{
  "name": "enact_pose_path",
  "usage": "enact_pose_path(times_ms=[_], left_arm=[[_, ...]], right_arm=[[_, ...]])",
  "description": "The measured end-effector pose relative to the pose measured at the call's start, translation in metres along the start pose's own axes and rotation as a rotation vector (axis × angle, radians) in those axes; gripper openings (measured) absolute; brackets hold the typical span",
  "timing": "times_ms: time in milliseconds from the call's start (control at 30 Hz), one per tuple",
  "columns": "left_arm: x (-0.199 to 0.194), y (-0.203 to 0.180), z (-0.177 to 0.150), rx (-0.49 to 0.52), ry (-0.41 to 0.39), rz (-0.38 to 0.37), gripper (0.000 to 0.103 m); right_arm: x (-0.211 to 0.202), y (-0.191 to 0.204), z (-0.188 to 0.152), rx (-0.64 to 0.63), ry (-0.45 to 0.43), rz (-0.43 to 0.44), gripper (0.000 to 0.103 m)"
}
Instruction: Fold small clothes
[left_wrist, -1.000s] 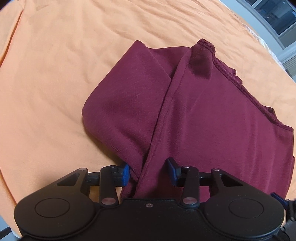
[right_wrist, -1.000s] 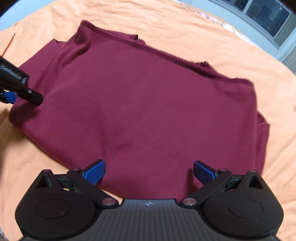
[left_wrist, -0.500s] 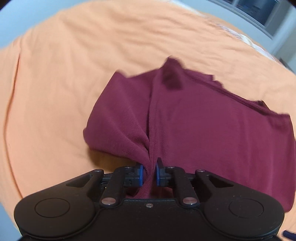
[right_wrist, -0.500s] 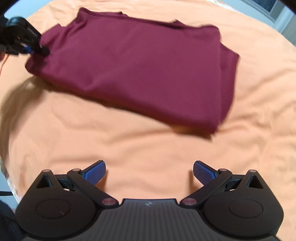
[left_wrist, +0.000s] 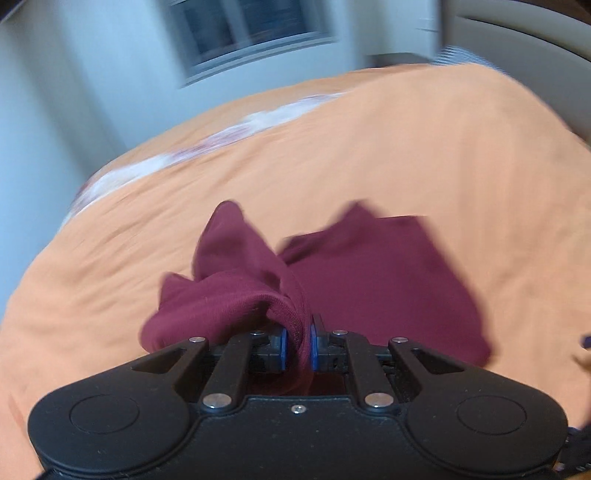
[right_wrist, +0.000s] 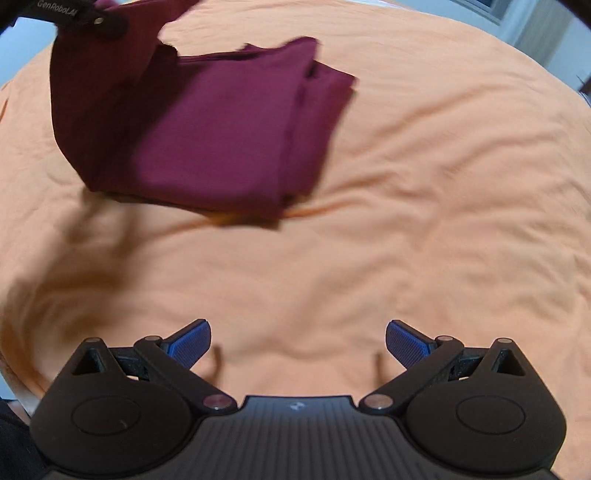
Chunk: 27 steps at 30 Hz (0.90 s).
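- Maroon shirt, upper left of right view, on orange sheet; flat a second ago, now one end lifted.
- Left gripper clamped on hem, newly raised.
- Right gripper wide open, empty, pulled back.
- Fold-over likely underway.

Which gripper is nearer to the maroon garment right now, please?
Left. The left gripper is shut on the maroon garment, lifting one edge, while the right gripper is open over bare orange sheet, well apart from it.
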<state>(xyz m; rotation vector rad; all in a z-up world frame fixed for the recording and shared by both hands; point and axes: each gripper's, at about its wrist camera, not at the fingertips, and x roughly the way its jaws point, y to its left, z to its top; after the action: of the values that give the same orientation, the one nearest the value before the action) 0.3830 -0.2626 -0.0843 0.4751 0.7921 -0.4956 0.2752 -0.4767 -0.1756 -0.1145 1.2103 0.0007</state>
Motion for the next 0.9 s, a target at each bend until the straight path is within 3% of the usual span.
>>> enact_pose_path(times_ms=[100, 233, 300, 367, 467, 600, 667, 767, 900], left_arm=[[0.014, -0.045, 0.003, 0.084, 0.037, -0.086, 0.015], [0.029, -0.066, 0.002, -0.001, 0.129, -0.207, 0.02], [0.024, -0.066, -0.002, -0.071, 0.129, -0.263, 0.04], [0.025, -0.066, -0.001, -0.128, 0.118, -0.289, 0.052], [0.018, -0.057, -0.007, -0.184, 0.122, -0.31, 0.056], [0.006, -0.034, -0.016, -0.285, 0.119, -0.339, 0.076], [-0.002, -0.018, -0.02, -0.34, 0.118, -0.323, 0.084], [-0.015, 0.006, -0.032, -0.435, 0.112, -0.275, 0.087], [-0.022, 0.04, -0.057, -0.588, 0.117, -0.141, 0.097]], right_arm=[[-0.002, -0.012, -0.018, 0.05, 0.017, -0.025, 0.103], [-0.002, -0.023, -0.036, 0.14, 0.052, -0.037, 0.103], [-0.003, -0.027, -0.039, 0.166, 0.051, -0.047, 0.103], [-0.004, -0.028, -0.039, 0.181, 0.051, -0.056, 0.103], [0.001, -0.027, -0.036, 0.198, 0.062, -0.043, 0.103], [0.012, -0.019, -0.028, 0.167, 0.091, 0.007, 0.103], [0.015, -0.011, -0.02, 0.133, 0.092, 0.017, 0.103], [0.013, 0.001, -0.005, 0.075, 0.048, 0.011, 0.103], [-0.004, 0.013, 0.021, 0.027, -0.096, 0.012, 0.103]])
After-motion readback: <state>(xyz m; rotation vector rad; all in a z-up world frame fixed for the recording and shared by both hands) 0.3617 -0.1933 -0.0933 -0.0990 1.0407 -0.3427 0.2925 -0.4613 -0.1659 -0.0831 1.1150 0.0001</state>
